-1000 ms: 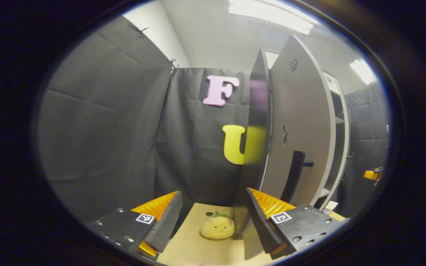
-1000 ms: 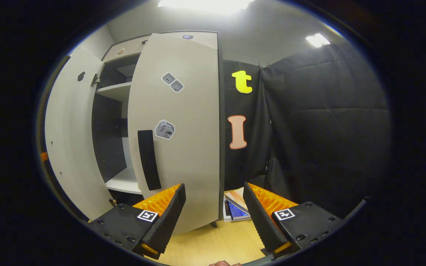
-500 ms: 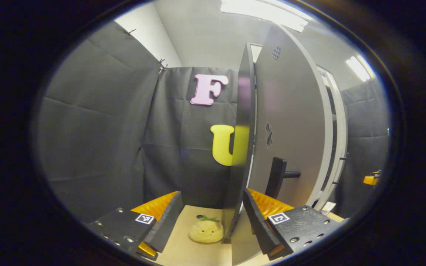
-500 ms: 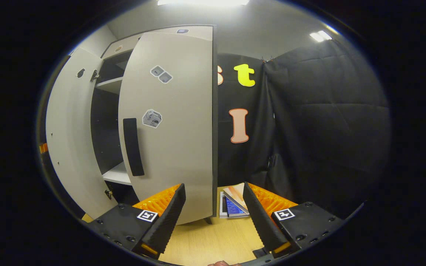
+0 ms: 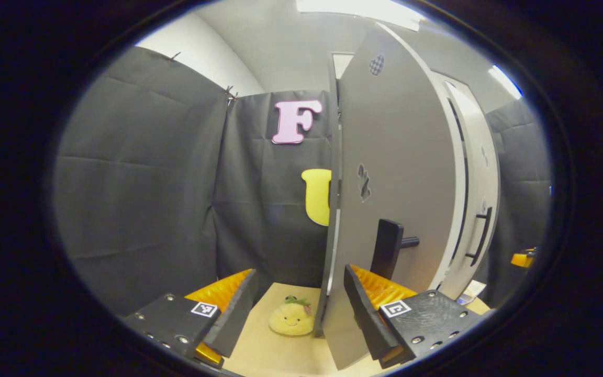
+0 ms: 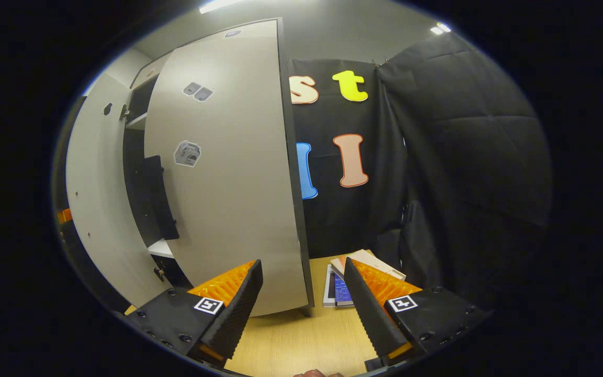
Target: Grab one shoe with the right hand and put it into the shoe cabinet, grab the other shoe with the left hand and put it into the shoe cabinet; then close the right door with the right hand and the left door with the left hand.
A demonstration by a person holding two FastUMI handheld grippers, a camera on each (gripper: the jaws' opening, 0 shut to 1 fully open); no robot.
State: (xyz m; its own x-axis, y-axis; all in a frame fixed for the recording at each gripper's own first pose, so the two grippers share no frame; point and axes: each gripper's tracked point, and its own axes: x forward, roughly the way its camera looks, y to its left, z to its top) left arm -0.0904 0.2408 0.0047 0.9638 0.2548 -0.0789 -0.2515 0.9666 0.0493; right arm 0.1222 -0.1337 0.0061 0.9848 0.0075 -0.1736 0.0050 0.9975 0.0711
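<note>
Both your tongs, left (image 5: 299, 309) and right (image 6: 304, 309), are spread, gripping nothing; stickers (image 6: 187, 153) on the right door (image 6: 228, 173) are too small to read.

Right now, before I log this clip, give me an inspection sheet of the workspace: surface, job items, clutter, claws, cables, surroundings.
Surface: wooden floor, bare between the claws.
Job's things: cabinet with left door and right door both ajar, neither latched; dark interior and a shelf show through the gap. Shoes: nothing seen.
Clutter: yellow plush toy on the floor beside the left door's edge; books on the floor by the right door.
Grippers: left claw open, its right finger at the left door's face; right claw open, in front of the right door, contact unclear.
Cables: nothing seen.
Surroundings: black cloth walls, ceiling lights.
</note>
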